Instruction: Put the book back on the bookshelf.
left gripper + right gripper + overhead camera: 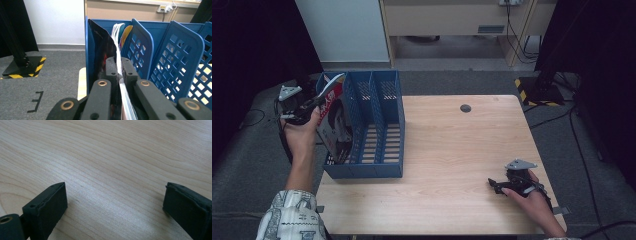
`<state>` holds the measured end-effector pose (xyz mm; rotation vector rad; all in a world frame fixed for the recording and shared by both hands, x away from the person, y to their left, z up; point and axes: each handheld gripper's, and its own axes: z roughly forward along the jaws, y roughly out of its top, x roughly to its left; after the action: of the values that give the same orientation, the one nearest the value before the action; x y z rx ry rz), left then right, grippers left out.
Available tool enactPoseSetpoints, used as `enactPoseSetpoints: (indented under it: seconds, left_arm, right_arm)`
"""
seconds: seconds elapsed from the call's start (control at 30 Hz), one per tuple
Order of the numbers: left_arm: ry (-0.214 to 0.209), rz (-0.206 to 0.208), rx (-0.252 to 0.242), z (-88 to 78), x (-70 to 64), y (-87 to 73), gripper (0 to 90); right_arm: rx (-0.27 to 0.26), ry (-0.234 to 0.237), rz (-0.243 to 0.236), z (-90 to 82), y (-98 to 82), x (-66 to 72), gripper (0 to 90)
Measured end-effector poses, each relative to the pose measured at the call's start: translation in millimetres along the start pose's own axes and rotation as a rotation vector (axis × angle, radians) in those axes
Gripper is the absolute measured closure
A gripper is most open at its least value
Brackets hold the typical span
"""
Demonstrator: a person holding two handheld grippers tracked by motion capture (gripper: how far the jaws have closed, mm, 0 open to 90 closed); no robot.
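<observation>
The blue file rack is standing along the desk's left edge, walling that side off. Its leftmost slot is being taken up by the magazine leaning there, pinched by the left tool; the two slots beside it are lying free. Right of the rack, bare desk is stretching out to the right tool, which is resting near the front right corner.

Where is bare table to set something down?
Free: the table between the blue file rack and the right gripper, up to the round hole. Crowded: the left edge, where the left gripper grips a magazine in the rack.
</observation>
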<state>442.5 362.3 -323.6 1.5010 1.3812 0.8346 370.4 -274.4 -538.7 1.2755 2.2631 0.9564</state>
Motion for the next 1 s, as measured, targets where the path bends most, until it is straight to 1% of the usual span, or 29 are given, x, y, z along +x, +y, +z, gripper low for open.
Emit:
enactPoseSetpoints:
  seconds: [0.2,0.5,0.53,0.6,0.67,0.7,0.77,0.8,0.83,0.87,0.93,0.97,1.0]
  left_arm:
    - [-0.004,0.005,0.009,-1.1,0.7,0.1,85.8]
    - [-0.007,-0.002,0.010,-3.0,2.9,0.0,84.6]
    - [-0.009,0.005,0.013,-3.7,2.5,0.2,84.6]
    - [-0.007,0.007,0.014,-4.3,2.3,0.2,84.6]
    - [-0.007,-0.001,0.008,-5.5,2.3,0.9,84.0]
    - [-0.011,-0.003,-0.003,-7.0,1.9,2.2,83.5]
    - [-0.010,0.005,-0.011,-9.8,0.1,6.5,80.6]
    - [-0.009,0.009,-0.017,-12.2,-1.1,10.1,77.5]
    - [-0.009,0.009,-0.017,-12.2,-1.1,10.1,72.7]
    - [-0.004,0.018,-0.048,-19.0,-4.6,19.1,67.2]
    - [-0.021,0.033,-0.071,-25.4,-9.5,27.2,64.2]
    - [-0.021,0.033,-0.071,-25.4,-9.5,27.2,62.3]
    - [-0.033,0.058,-0.078,-29.2,-16.0,32.9,59.7]
  right_arm:
    - [0.001,0.001,-0.002,-0.1,0.0,-0.1,5.7]
    - [0.000,0.000,0.000,0.0,0.0,0.0,5.7]
    - [0.000,0.000,0.000,0.0,0.0,0.0,5.7]
    - [0.000,0.000,0.000,0.0,0.0,0.0,5.7]
    - [0.000,0.000,0.000,0.0,0.0,0.0,5.7]
    - [0.000,0.000,0.000,0.0,0.0,0.0,5.7]
    - [0.000,0.000,0.000,0.0,0.0,0.0,5.7]
    - [0.001,0.001,-0.002,-0.1,0.0,-0.1,5.7]
    - [0.001,0.001,-0.002,-0.1,0.0,-0.1,5.7]
    - [0.000,0.000,0.000,0.0,0.0,0.0,5.7]
    - [0.001,0.001,-0.001,-0.1,0.0,-0.1,5.7]
    - [0.001,0.001,-0.001,-0.1,0.0,-0.1,5.7]
    - [0.000,0.000,0.000,0.0,0.0,0.0,5.7]
